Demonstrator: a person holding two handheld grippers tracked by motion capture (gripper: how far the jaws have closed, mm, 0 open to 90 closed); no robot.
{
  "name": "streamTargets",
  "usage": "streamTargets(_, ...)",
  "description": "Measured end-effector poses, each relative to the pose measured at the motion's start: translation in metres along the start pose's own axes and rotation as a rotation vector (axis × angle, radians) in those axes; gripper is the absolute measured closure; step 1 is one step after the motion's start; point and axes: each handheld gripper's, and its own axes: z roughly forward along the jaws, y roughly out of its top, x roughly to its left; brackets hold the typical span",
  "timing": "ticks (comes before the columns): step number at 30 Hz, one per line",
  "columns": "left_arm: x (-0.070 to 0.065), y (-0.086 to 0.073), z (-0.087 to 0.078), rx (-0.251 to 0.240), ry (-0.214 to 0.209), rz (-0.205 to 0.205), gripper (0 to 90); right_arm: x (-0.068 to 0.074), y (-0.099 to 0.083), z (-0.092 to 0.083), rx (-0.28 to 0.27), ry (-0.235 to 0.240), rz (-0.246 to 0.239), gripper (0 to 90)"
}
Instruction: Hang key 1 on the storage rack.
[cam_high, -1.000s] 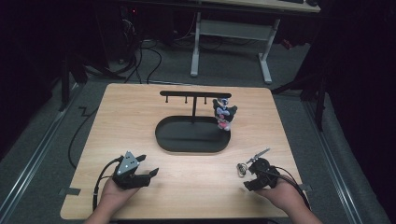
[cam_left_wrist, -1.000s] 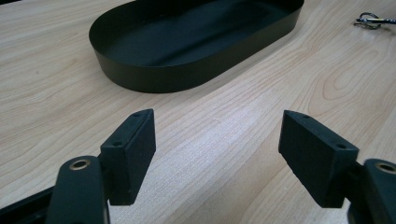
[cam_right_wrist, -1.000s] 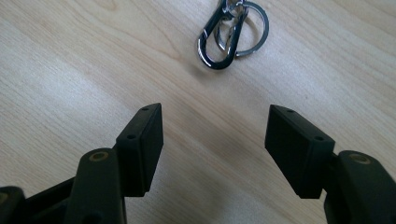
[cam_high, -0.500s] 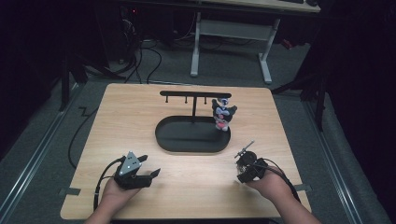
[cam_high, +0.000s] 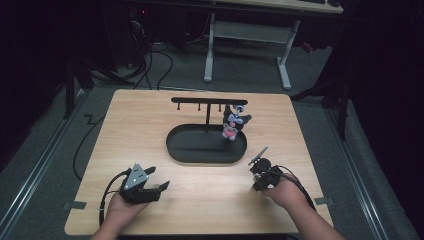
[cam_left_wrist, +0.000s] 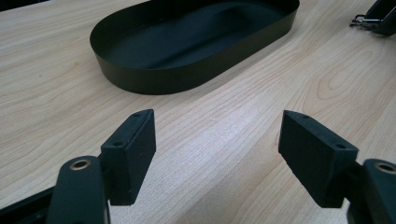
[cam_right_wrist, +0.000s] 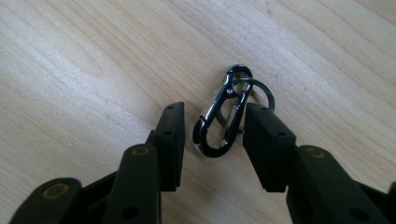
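Wooden table (cam_high: 150, 125), right tool (cam_right_wrist: 212, 133) closing around carabiner (cam_right_wrist: 222, 116), left tool (cam_left_wrist: 217, 149) apart.

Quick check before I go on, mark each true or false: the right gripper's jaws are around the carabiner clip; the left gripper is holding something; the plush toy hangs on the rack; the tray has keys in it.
1. The right gripper has its jaws on either side of the carabiner clip. True; they have just been closing, and the pads do not yet press on it.
2. The left gripper holds something. False: its jaws stand open over bare table.
3. The plush toy hangs on the rack. True.
4. The black tray has keys in it. False: it looks empty.
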Motion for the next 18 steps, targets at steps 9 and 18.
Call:
streamTargets(9, -0.0008, 0.0005, -0.0003, -0.001, -0.003, -0.001, 28.4, -0.0016, 0.0004, 0.0009, 0.000, 0.006, 0.004, 67.8)
streamTargets(18, -0.0031, 0.0009, 0.0008, 0.003, -0.010, 0.004, 28.6, -0.0049, -0.0014, 0.0003, -0.017, 0.029, 0.013, 70.1)
